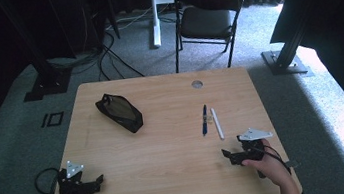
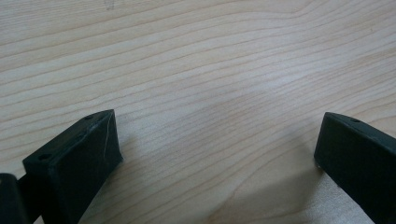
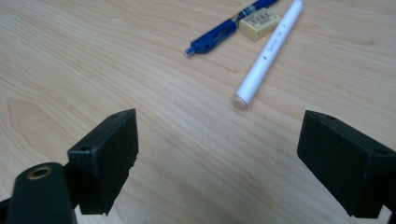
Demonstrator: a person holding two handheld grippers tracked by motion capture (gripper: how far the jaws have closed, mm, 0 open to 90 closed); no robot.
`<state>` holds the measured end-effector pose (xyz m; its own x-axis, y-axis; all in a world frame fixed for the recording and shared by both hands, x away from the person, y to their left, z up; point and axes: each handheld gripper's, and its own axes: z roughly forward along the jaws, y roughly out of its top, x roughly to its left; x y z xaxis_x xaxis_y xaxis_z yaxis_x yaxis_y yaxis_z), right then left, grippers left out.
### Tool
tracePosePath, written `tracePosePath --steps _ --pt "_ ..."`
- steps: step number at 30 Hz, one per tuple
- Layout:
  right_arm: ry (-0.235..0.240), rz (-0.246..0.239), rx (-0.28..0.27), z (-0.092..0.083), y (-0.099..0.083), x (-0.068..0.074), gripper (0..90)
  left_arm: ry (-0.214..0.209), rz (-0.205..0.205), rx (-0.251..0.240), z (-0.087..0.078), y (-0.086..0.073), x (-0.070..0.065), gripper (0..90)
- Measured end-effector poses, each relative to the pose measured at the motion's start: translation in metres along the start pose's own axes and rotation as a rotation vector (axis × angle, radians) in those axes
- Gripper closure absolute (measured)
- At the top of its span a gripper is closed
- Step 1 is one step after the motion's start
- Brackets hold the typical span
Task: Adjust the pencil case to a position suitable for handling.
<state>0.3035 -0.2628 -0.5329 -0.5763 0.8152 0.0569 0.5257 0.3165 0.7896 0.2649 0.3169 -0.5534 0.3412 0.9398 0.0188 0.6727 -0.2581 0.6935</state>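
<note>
Currently, start position; nothing gripped.

High view: left gripper [image 1: 99, 179] rests near the table's [image 1: 169, 168] front-left corner, right gripper [image 1: 226, 153] near the front right, each held in one of the person's hands. Ahead of the right gripper lie a blue pen [image 1: 204, 119] and a white pen [image 1: 218, 123] side by side, with a small eraser [image 1: 208, 118] between them. A black pouch [image 1: 119, 112] sits on the far-left part of the table, well apart from the pens and from both grippers. It looks unzipped, but that is hard to make out.

Left gripper view: jaws wide apart over bare wood grain, nothing between them.

Right gripper view: jaws wide apart, empty. The white pen [image 3: 268, 55] lies just ahead, its near end roughly on the centreline. The blue pen [image 3: 229, 27] is farther off, the eraser [image 3: 259, 21] touching or nearly touching both.

Judgement: work appears to be packing the stationery into the pouch; the approach step is in hand. Next move calls for advancing the right gripper, turning it so the jaws cross the white pen's barrel, then closing. Thin round barrel could roll, so grip low and square.
</note>
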Motion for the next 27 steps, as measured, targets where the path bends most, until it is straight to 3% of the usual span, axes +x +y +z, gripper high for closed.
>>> tracePosePath --steps 11,27 --pt "0.018 -0.013 -0.031 0.011 0.018 0.012 12.5 0.0 0.0 0.0 0.0 0.0 0.0 0.5" --pt "0.057 -0.069 -0.052 0.03 0.04 0.035 12.6 0.0 -0.002 0.0 0.0 0.0 0.0 0.5"
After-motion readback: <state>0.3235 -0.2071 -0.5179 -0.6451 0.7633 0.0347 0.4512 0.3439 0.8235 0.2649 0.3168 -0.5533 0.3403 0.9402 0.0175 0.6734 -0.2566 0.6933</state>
